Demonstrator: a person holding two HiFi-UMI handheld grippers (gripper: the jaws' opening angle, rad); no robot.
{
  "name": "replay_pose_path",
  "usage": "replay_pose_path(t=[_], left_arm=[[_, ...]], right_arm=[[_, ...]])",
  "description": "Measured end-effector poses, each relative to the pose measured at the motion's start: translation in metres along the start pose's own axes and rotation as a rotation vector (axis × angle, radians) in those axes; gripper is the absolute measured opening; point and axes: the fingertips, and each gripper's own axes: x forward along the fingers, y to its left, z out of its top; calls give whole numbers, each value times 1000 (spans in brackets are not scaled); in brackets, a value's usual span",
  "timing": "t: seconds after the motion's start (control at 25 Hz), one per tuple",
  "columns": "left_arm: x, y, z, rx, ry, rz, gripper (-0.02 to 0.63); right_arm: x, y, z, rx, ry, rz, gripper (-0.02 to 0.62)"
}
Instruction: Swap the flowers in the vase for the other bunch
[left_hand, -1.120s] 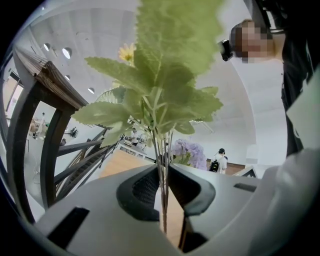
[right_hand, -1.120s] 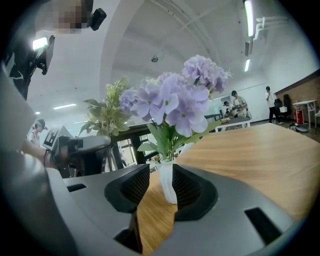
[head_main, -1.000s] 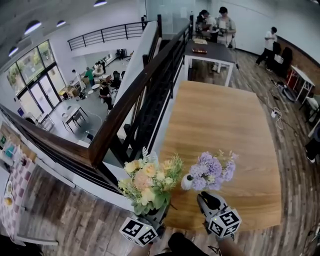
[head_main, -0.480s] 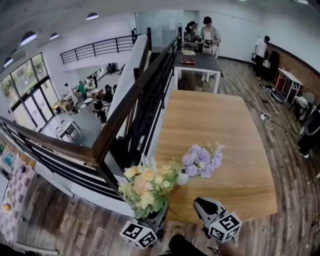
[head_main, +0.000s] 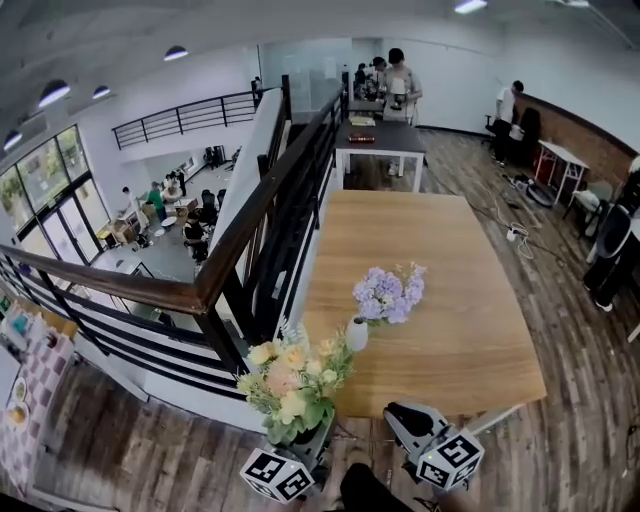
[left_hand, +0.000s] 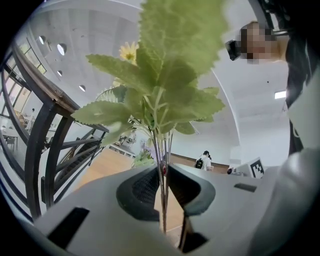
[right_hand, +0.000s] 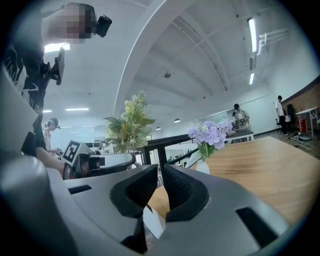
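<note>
Stems (left_hand: 161, 150), thin, wiry, tight in left hand-held gripper (left_hand: 164, 186); right hand-held gripper (right_hand: 161, 184) closed, empty.

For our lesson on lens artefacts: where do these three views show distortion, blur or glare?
Head view: the fisheye bows the railing and table edges. Left gripper view: the yellow bunch near the lens looks soft. Right gripper view: dark corners; the ceiling strip light blows out white.

The left gripper (left_hand: 164, 186) points level, jaws clamped on the stems of the yellow bunch (left_hand: 160, 95); the right gripper (right_hand: 161, 184) points level beside it, jaws together, empty.
</note>
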Motion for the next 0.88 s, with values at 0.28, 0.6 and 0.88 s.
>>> replay_pose_path(t=[0.28,0.6,0.88], left_arm=[[-41,-28,-14,-9,12,-10,57],[-72,-48,-10,6,-12,-3,57],[-97,-84,-12,14,-18,-8,57]], right_arm=[[-39,39,-11,7,-17,-1,58],[-56,66,-7,-22,-29,26,58],[-85,86,6,-46,-57,31,58]])
